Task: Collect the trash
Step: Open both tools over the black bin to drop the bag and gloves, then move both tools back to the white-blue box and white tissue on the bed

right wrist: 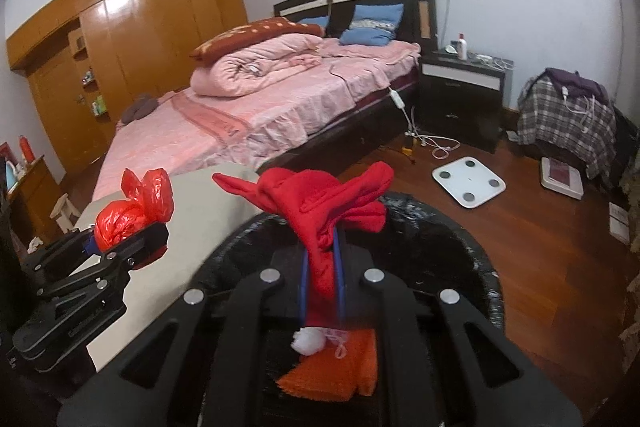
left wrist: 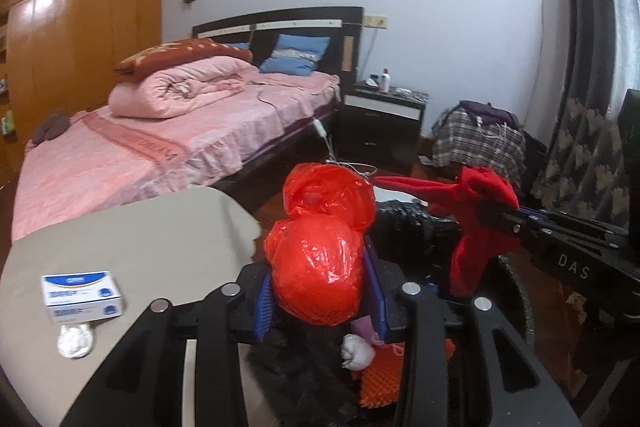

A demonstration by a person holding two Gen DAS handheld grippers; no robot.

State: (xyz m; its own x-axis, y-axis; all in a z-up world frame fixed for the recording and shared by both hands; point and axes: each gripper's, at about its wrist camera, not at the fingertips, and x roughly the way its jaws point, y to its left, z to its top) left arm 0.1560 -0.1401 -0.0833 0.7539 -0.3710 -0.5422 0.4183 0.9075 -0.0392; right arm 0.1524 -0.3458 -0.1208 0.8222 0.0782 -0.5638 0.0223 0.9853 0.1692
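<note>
While we hold both tools over a black-lined trash bin (right wrist: pixel 460 227), the left hand-held gripper (left wrist: pixel 320 291) clamps a knotted red plastic bag (left wrist: pixel 320 267) between its blue pads, at the edge of the beige surface (left wrist: pixel 132 235). The right hand-held gripper (right wrist: pixel 322 267) is pinched nearly closed on a red cloth (right wrist: pixel 320 211) — its folds fan out above the bin's mouth. Inside the bin we see orange mesh (right wrist: pixel 340 367) and a white crumpled wad (right wrist: pixel 306 341). On the surface lie a small white-and-blue box (left wrist: pixel 82 295) and a crumpled white wrapper (left wrist: pixel 76 341), just beside it.
</note>
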